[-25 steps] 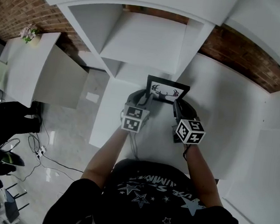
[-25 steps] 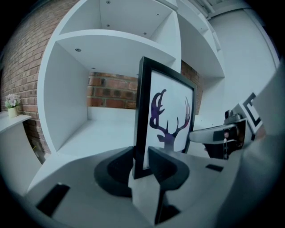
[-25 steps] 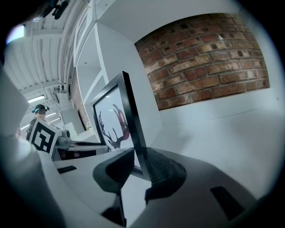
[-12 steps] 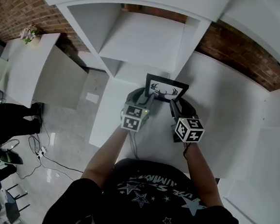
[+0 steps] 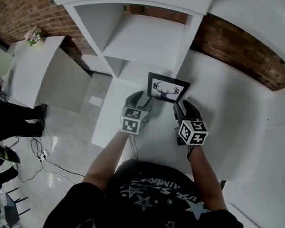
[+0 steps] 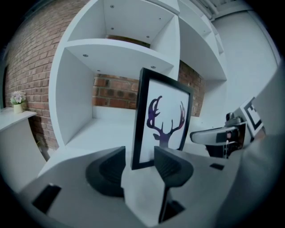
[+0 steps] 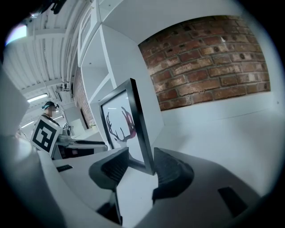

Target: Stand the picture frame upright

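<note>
Jaws on both grippers have just been opening. Head view: left gripper and right gripper flank the black rectangular antler-print picture frame, upright on the white shelf top. Left gripper view: its corner sits between released pads. Right gripper view: likewise. Crooked withdrawal could topple it. No readable writing.

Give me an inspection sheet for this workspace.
Surface: white counter, bare round the frame.
Job's things: frame stands upright on its lower edge.
Clutter: nothing seen.
Grippers: left tongs and right tongs are open and have just been opening; each has a lower frame corner between its jaws, not gripped.
Cables: loose cables on the floor at left.
Surroundings: white shelves, brick wall, flowers on a side ledge.
</note>
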Demonstrator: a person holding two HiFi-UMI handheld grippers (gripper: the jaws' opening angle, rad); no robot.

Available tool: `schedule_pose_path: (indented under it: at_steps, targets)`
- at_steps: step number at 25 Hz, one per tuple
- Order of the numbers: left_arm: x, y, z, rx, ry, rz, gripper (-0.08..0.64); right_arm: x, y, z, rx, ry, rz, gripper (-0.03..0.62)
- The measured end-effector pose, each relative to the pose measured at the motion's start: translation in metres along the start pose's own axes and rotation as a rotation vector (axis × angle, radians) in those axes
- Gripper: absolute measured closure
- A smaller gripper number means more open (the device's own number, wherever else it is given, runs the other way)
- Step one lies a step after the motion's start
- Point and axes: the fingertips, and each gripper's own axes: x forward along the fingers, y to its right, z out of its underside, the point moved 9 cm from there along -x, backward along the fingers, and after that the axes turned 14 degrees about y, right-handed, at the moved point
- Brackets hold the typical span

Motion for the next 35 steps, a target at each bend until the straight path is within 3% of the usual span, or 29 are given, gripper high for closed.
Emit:
schedule_pose_path:
  at_steps: [6, 10, 14, 23, 35]
  targets:
    - [-0.023, 0.015, -0.006, -0.005, 0.036, -0.048, 0.382, -0.021, -0.002, -0.010, -0.009, 0.035, -0.021, 0.428]
    - [-0.036, 0.036, -0.006, -0.012, 0.062, -0.053, 0.382, -0.045, 0.001, -0.016, -0.013, 0.054, -0.034, 0.503]
    - [-0.046, 0.064, -0.009, -0.001, 0.075, -0.031, 0.386, -0.071, 0.007, -0.019, -0.012, 0.074, -0.036, 0.539]
    - [-0.074, 0.136, -0.016, 0.010, 0.098, 0.007, 0.506, -0.140, 0.022, -0.023, 0.006, 0.109, -0.025, 0.565]
    - [-0.104, 0.225, -0.004, 0.032, 0.108, 0.070, 0.540, -0.240, 0.045, -0.019, 0.009, 0.137, 0.002, 0.568]
